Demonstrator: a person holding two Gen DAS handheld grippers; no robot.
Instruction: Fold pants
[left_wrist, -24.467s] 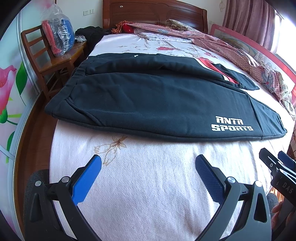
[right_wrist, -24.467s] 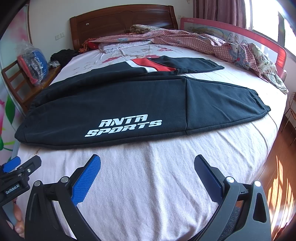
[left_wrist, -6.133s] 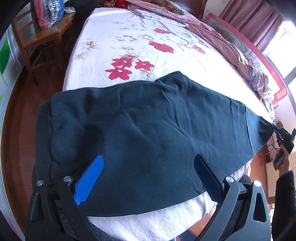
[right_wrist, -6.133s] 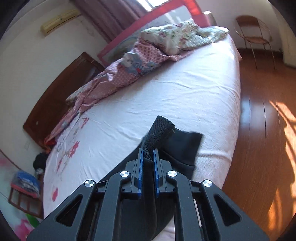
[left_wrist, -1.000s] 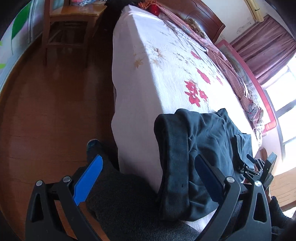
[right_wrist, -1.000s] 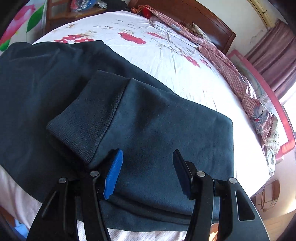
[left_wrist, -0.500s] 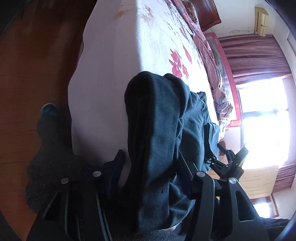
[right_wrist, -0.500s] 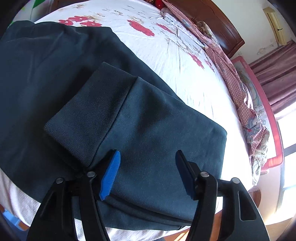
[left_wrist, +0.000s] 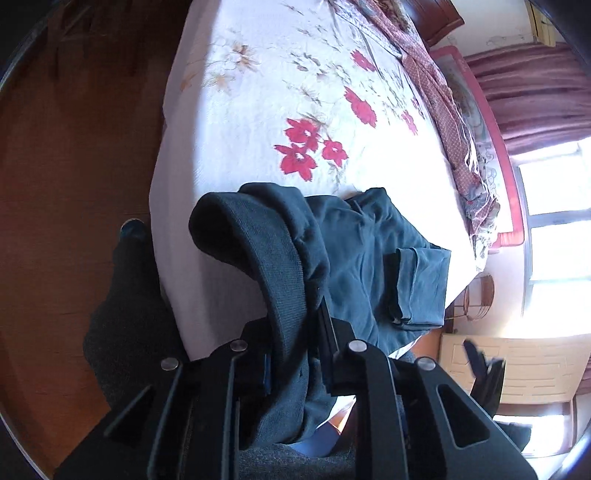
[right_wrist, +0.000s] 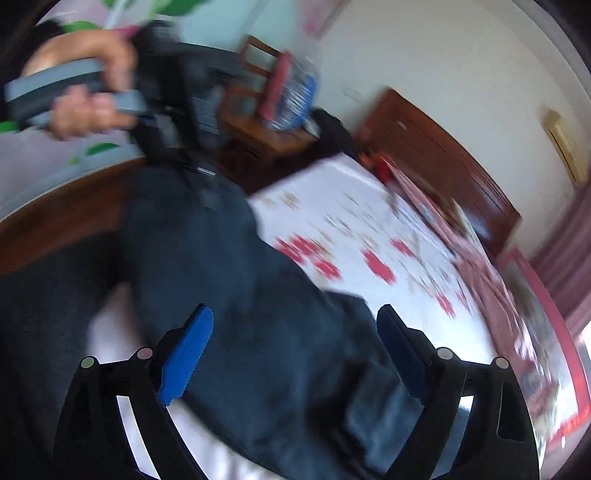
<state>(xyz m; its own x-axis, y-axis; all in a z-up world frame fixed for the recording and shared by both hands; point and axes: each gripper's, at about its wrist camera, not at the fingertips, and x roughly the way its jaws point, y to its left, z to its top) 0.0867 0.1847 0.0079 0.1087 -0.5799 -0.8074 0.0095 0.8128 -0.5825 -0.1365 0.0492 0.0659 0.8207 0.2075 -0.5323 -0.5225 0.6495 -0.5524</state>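
The dark blue pants (left_wrist: 369, 251) lie part-folded at the near corner of the bed (left_wrist: 258, 92), a cuffed leg end on top at the right. My left gripper (left_wrist: 295, 332) is closing, its pads pressed on the ribbed waistband (left_wrist: 258, 240), which arches up off the mattress. The right wrist view is blurred by motion. My right gripper (right_wrist: 291, 332) hangs over the pants (right_wrist: 258, 295) with its blue pads (right_wrist: 184, 358) wide apart and still opening, touching nothing. In that view a hand (right_wrist: 85, 107) holds the left gripper (right_wrist: 173, 122) at the upper left, with cloth hanging from it.
Wooden floor (left_wrist: 74, 184) runs along the bed's left side, where a person's leg and foot (left_wrist: 129, 229) stand. A pink patterned blanket (left_wrist: 443, 92) lies along the far side. A wooden chair with a bag (right_wrist: 284, 92) and the headboard (right_wrist: 443, 155) stand beyond.
My left gripper has shut on the waistband and raised it off the bed. My right gripper has opened wider and swung away from the folded leg end towards the left gripper.
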